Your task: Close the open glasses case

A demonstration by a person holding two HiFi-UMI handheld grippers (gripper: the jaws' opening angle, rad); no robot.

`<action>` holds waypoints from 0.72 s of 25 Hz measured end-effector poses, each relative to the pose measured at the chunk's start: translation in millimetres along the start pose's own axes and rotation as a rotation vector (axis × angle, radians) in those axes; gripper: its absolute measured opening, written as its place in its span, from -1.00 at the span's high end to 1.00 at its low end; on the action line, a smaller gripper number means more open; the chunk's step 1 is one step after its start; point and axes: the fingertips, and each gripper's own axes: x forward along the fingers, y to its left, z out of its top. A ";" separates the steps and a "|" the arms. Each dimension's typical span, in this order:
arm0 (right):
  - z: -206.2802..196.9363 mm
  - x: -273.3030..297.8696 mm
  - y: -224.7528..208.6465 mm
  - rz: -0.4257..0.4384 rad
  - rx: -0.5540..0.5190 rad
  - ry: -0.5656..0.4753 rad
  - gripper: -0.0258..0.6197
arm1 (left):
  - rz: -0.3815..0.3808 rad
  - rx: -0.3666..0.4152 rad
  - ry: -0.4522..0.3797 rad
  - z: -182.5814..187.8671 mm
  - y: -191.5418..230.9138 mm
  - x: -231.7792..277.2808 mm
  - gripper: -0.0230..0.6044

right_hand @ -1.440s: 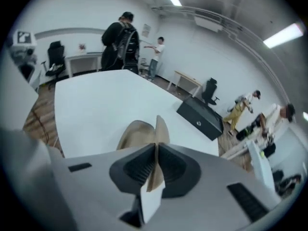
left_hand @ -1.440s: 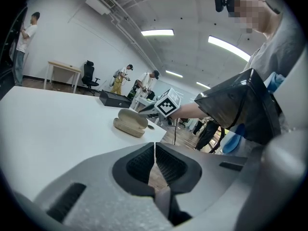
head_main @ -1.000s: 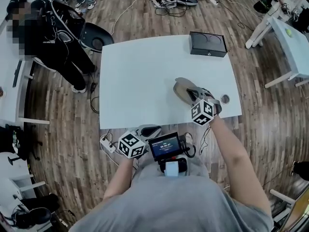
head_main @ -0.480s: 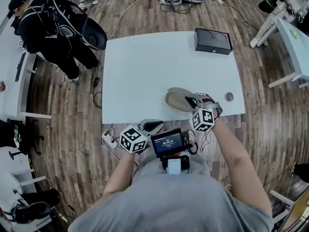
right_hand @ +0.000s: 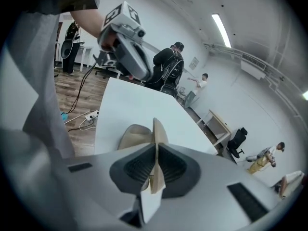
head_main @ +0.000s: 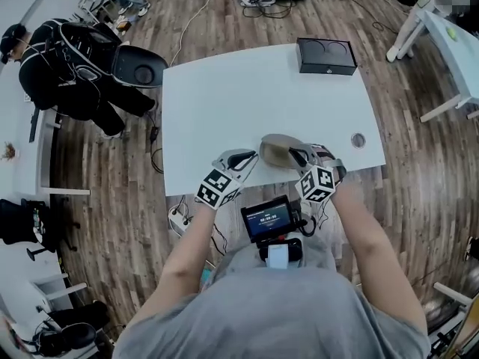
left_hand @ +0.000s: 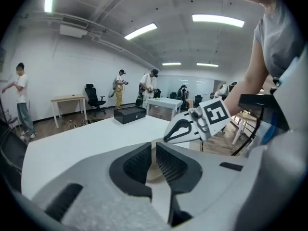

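Case (head_main: 277, 149) lies near the front edge of the tabletop (head_main: 224, 103), a bit right of centre. From the head view its right end is covered by the R tool (head_main: 301, 157), so the hinge and how far it gapes can't be read there. R tool view: the R tool (right_hand: 155, 166) is clenched on a thin tan flap of the case (right_hand: 135, 134), seen edge-on. The flap stands up from the rounded shell, and the rest of the shell is cut off behind the pads.

L tool (head_main: 247, 158) is at the case's left end. Touching or just beside it? Can't tell from above. L tool view: the L tool (left_hand: 153, 159) has its jaws drawn nearly together with only a slit between them, nothing held. A sliver of case (left_hand: 153, 174) shows through the slit, the rest blocked by the tool body. The R tool (left_hand: 185, 129) is in view beyond.

Black box (head_main: 325, 56) is at the far right corner, well apart from the case. Small round thing (head_main: 358, 139) is near the right edge, too small to make out.
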 end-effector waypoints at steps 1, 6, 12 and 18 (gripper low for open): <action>1.0 0.3 1.5 -0.001 0.003 0.002 0.81 | 0.000 0.019 0.026 3.4 8.1 9.0 0.85; 5.3 -0.7 9.0 0.007 0.035 0.001 0.81 | -0.008 0.059 0.130 4.9 21.2 43.9 0.85; 9.0 -2.5 9.9 0.014 0.099 -0.009 0.81 | 0.037 -0.012 0.158 -13.3 30.2 52.8 0.85; 8.8 -2.6 10.0 0.029 0.129 -0.011 0.81 | 0.070 -0.006 0.227 -20.6 35.9 67.6 0.85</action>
